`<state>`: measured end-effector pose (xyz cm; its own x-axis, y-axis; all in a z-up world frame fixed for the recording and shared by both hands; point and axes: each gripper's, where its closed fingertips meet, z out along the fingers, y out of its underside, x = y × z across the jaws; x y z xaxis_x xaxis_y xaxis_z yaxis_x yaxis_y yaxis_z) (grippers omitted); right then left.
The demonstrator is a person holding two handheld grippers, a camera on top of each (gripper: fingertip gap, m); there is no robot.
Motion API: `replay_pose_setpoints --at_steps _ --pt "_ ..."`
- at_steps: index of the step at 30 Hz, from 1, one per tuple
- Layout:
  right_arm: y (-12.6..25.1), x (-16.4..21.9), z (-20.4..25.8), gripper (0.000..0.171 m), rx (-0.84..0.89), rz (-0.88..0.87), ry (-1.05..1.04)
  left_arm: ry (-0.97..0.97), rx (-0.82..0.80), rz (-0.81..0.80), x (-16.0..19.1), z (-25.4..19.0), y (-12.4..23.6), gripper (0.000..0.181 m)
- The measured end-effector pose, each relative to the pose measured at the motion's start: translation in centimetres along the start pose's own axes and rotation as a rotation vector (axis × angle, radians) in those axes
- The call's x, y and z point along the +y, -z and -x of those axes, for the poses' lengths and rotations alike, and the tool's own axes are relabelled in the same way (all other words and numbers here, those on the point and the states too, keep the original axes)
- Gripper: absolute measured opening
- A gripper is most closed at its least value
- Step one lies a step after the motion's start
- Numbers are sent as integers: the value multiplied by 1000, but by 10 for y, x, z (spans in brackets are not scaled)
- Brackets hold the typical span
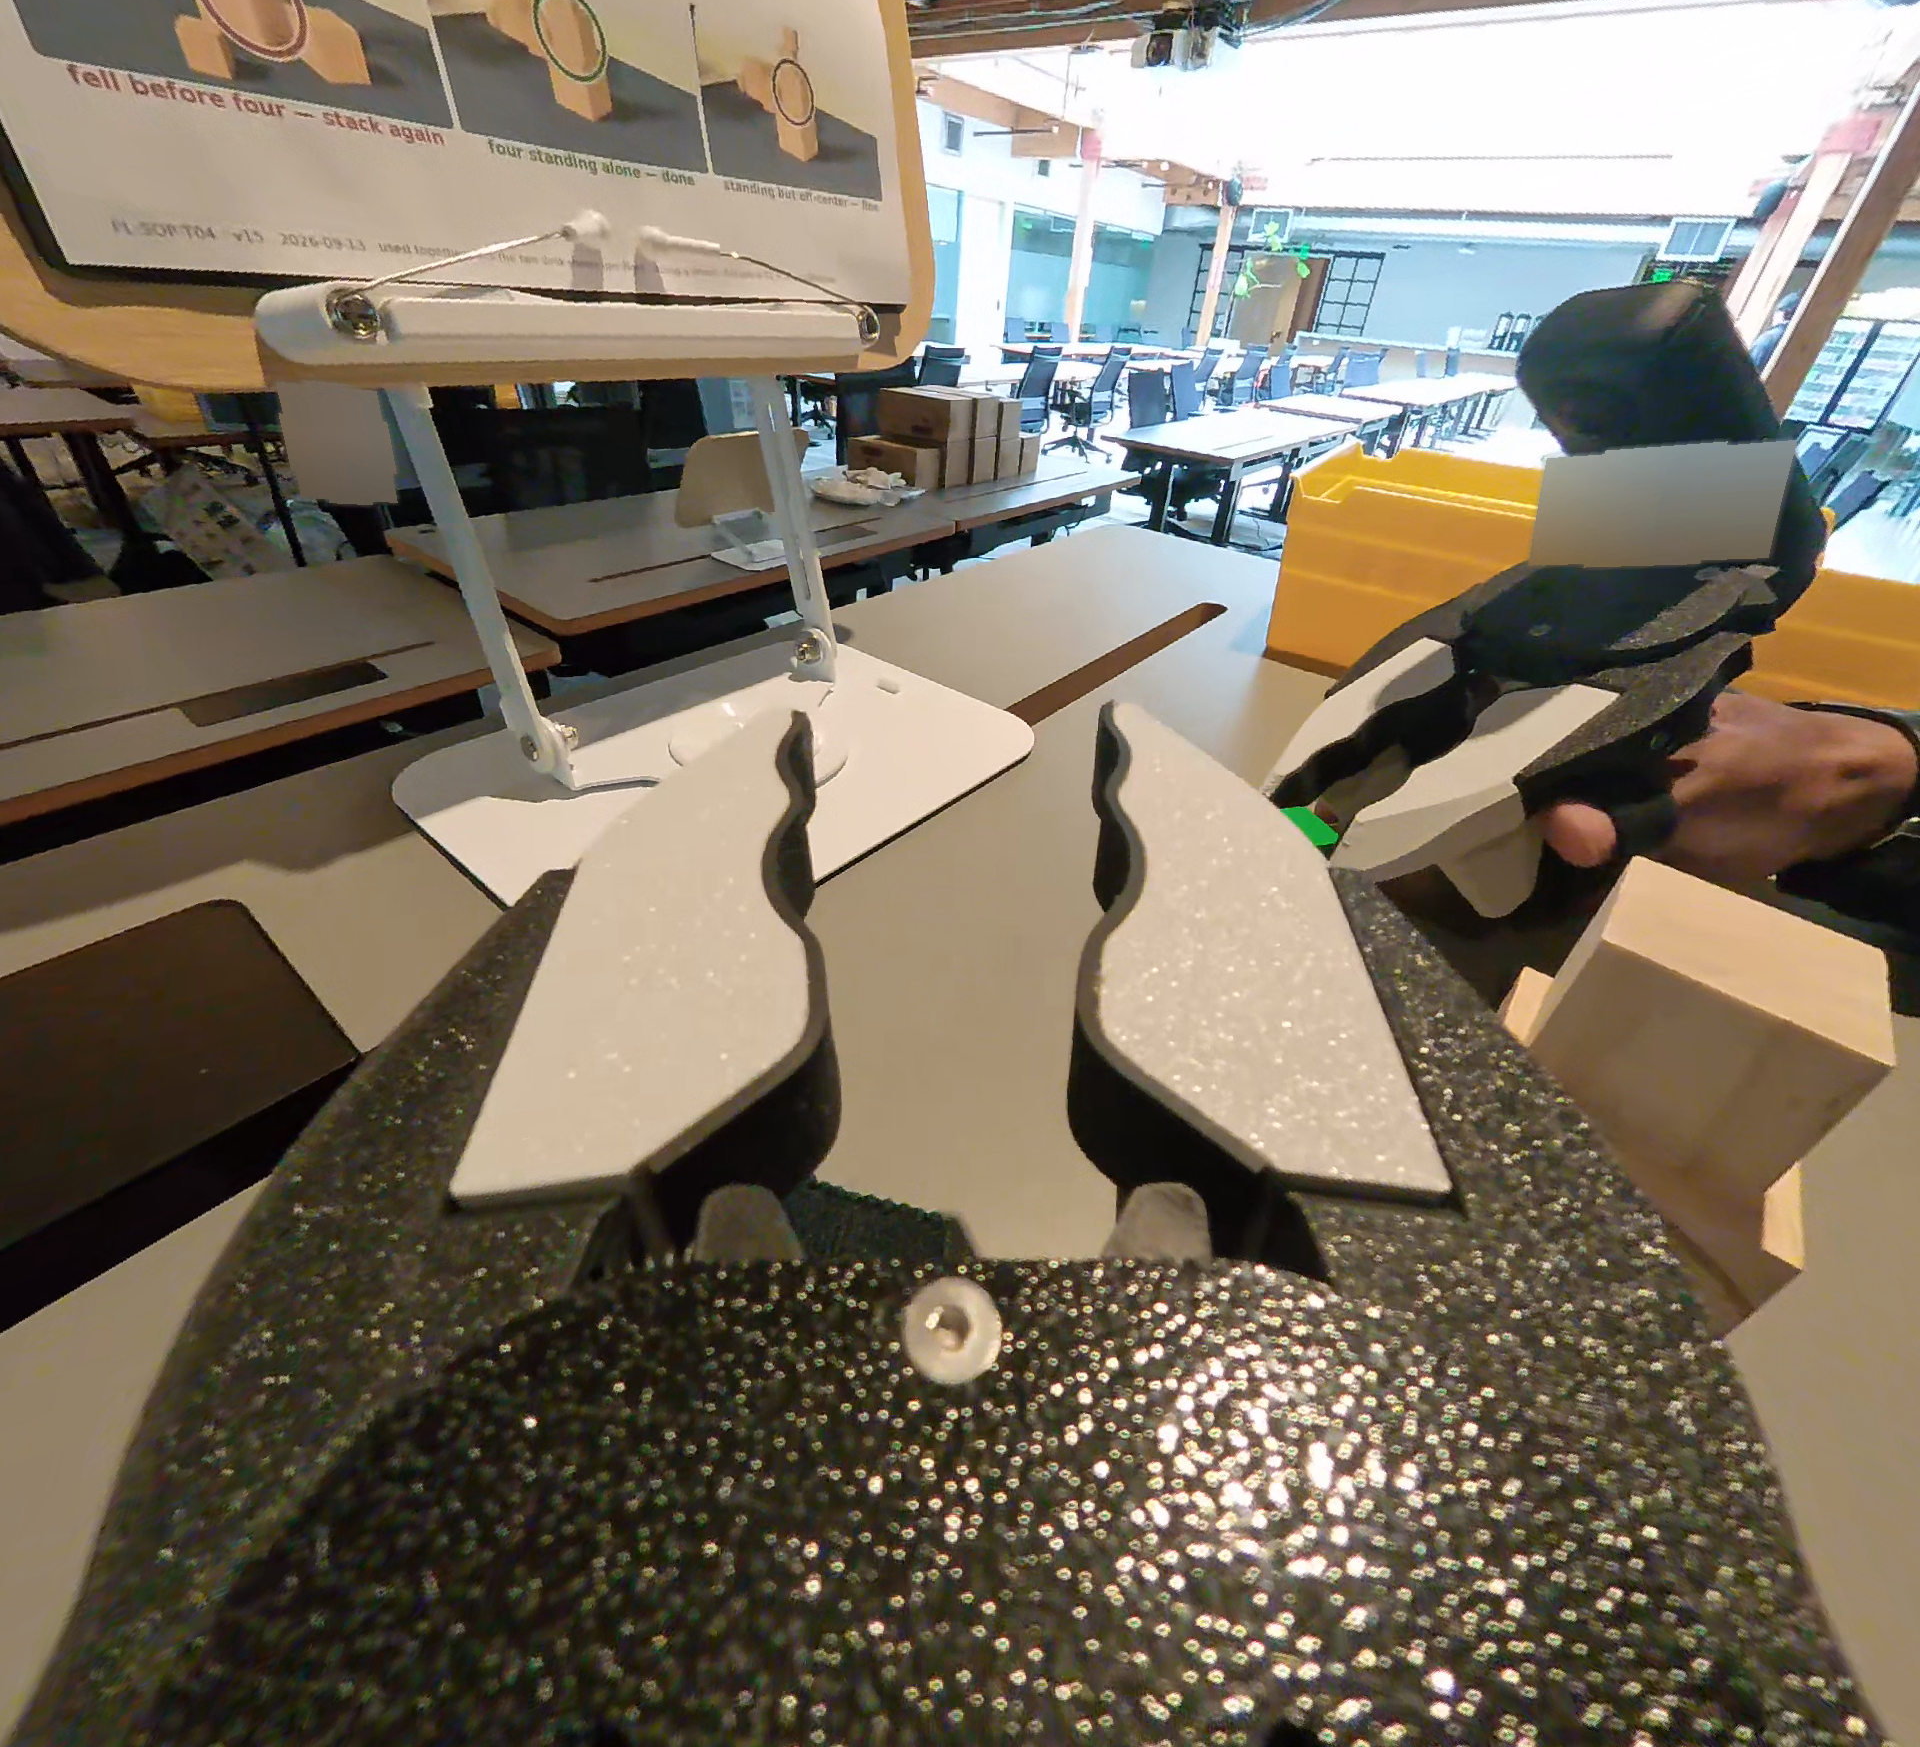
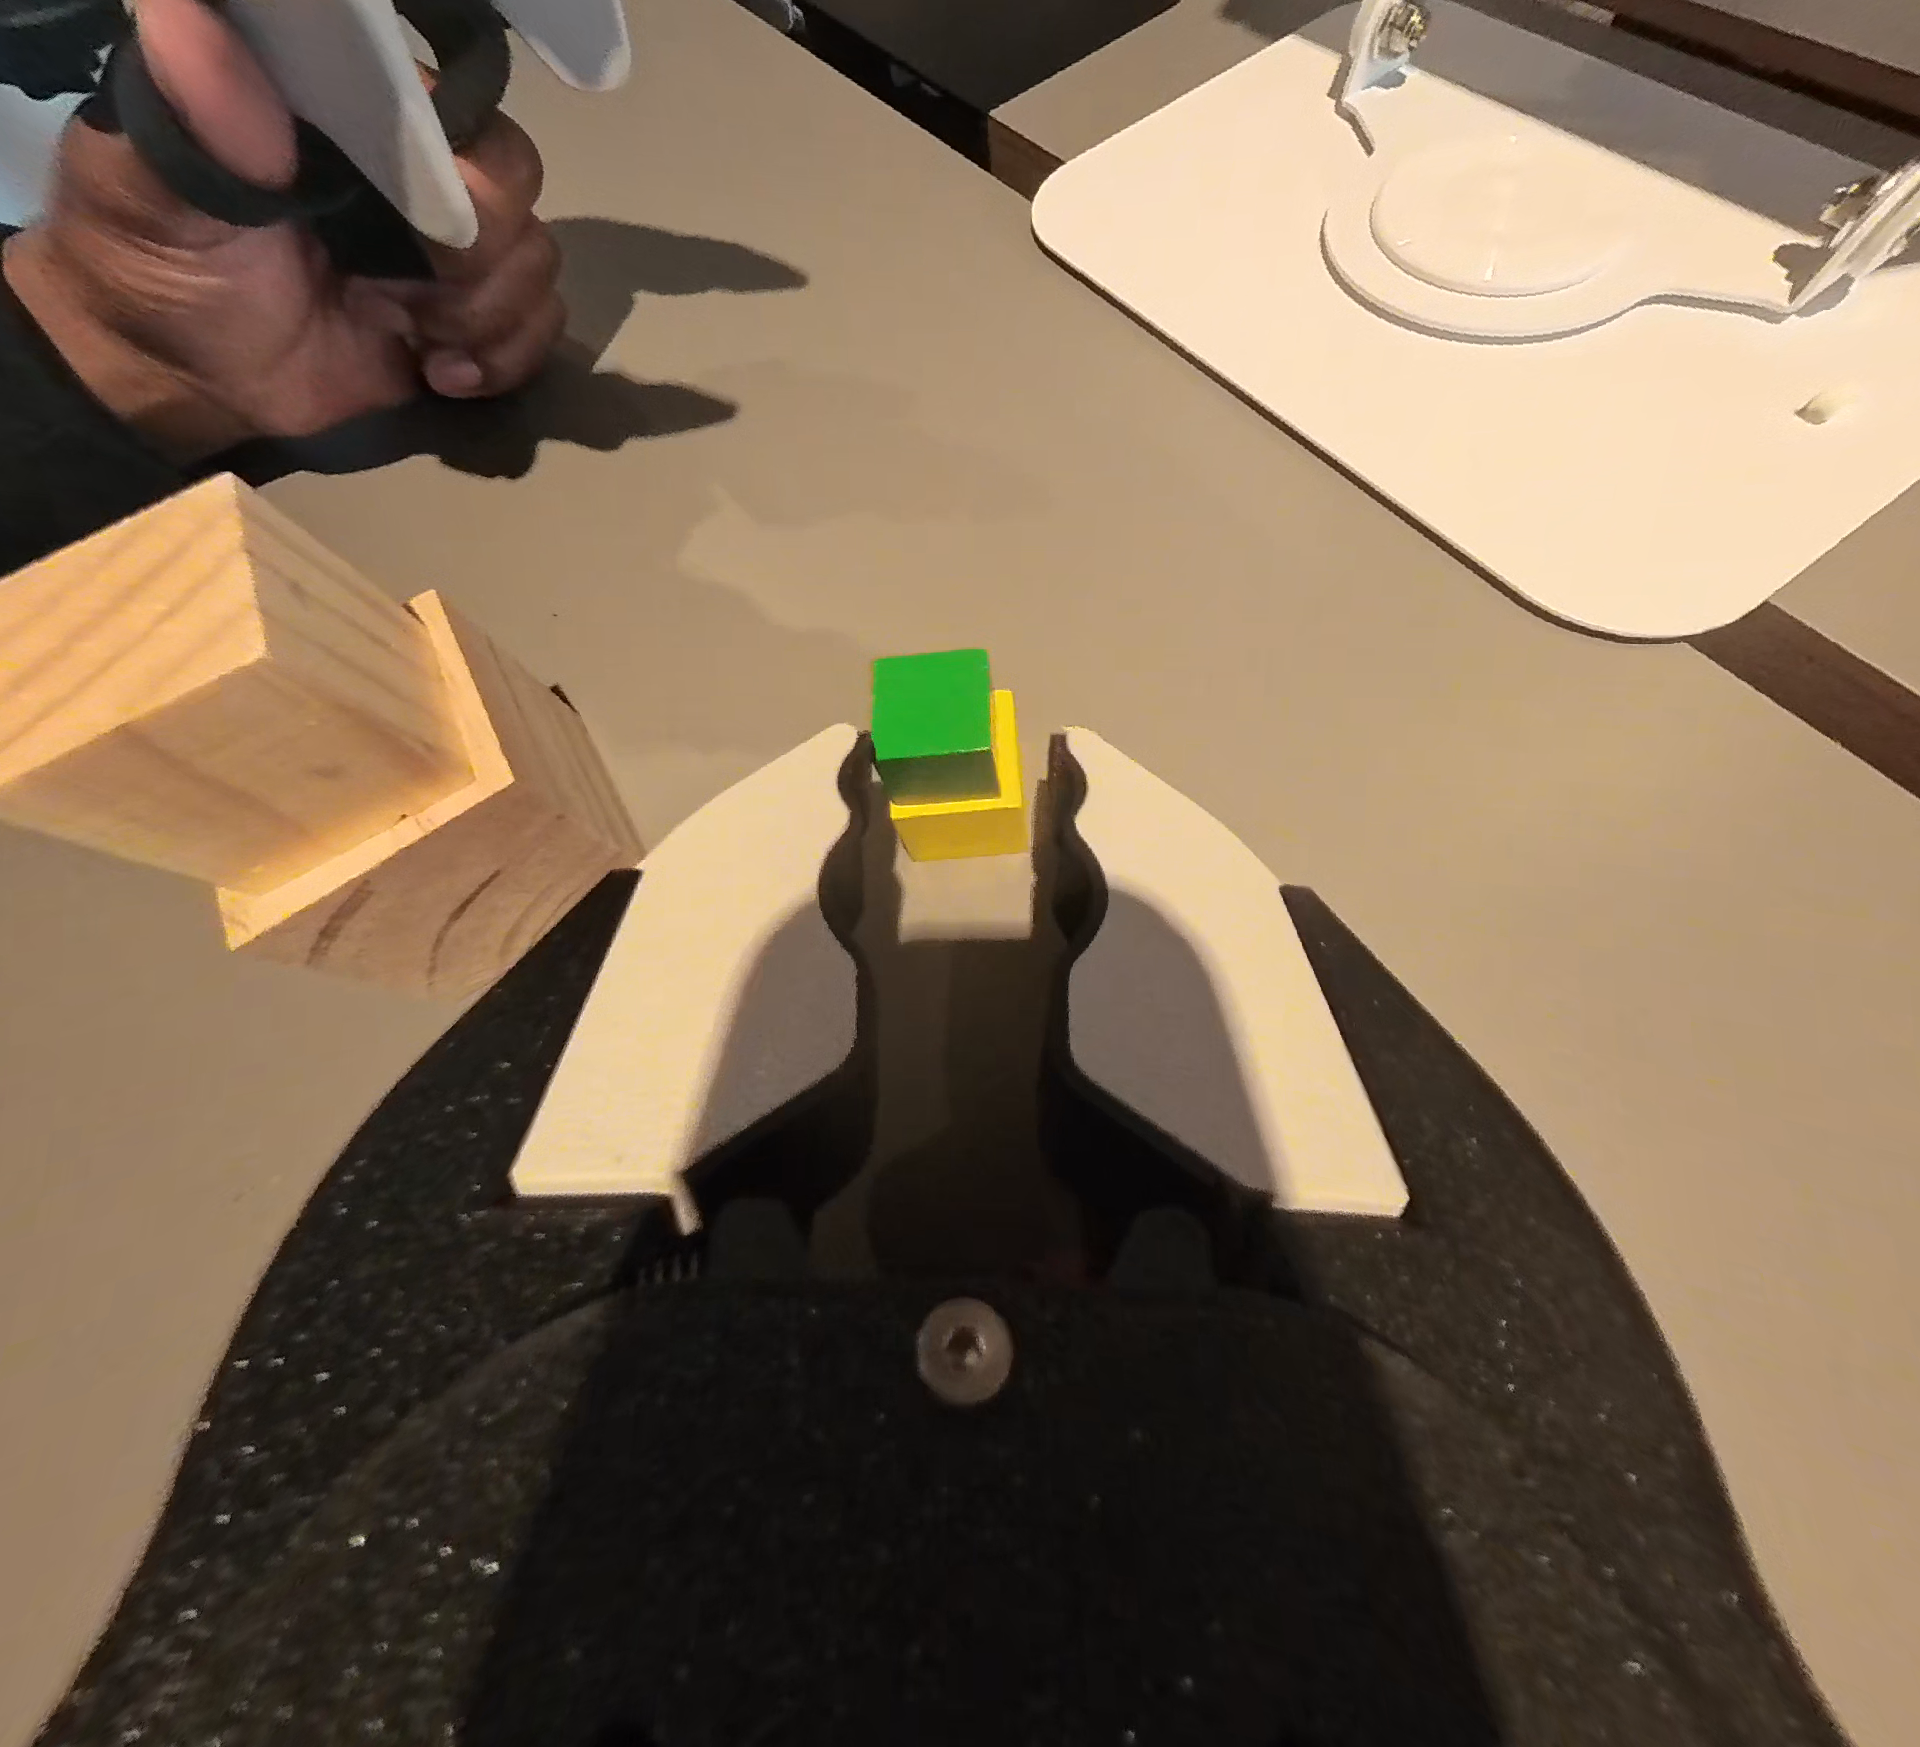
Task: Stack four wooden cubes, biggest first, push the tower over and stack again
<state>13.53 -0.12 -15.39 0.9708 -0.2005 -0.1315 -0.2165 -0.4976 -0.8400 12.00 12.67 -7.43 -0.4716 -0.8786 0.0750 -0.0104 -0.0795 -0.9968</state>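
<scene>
In the right wrist view a green cube [image 2: 930, 705] sits off-centre on a yellow cube [image 2: 961, 830] on the grey table. My right gripper [image 2: 961, 747] is open, its jaws narrowly either side of the yellow cube with a thin gap each side. Two plain wooden cubes stand stacked to the left, the smaller [image 2: 208, 669] on the bigger [image 2: 457, 887]. My left gripper [image 1: 951, 731] is open and empty above the table. In its view the right gripper [image 1: 1309, 814] points down over the green cube [image 1: 1307, 830], with the wooden stack [image 1: 1714, 1053] at the right.
A white stand base [image 2: 1455, 450] lies at the far right and carries a wooden board with a printed sheet [image 1: 468, 35]. A black pad [image 2: 925, 4] lies at the table's far side. A hand [image 2: 291, 284] holds the left gripper. A yellow bin [image 1: 1403, 554] stands beyond the table. Both grippers' tips are roughly 11 cm from the wooden stack [image 1: 1714, 1053].
</scene>
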Motion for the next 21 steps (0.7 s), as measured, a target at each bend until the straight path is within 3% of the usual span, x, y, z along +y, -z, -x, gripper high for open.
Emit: replay_pose_setpoints --at_steps 21 --pt "-1 -1 2 27 21 -3 43 7 4 22 2 0 -3 50"
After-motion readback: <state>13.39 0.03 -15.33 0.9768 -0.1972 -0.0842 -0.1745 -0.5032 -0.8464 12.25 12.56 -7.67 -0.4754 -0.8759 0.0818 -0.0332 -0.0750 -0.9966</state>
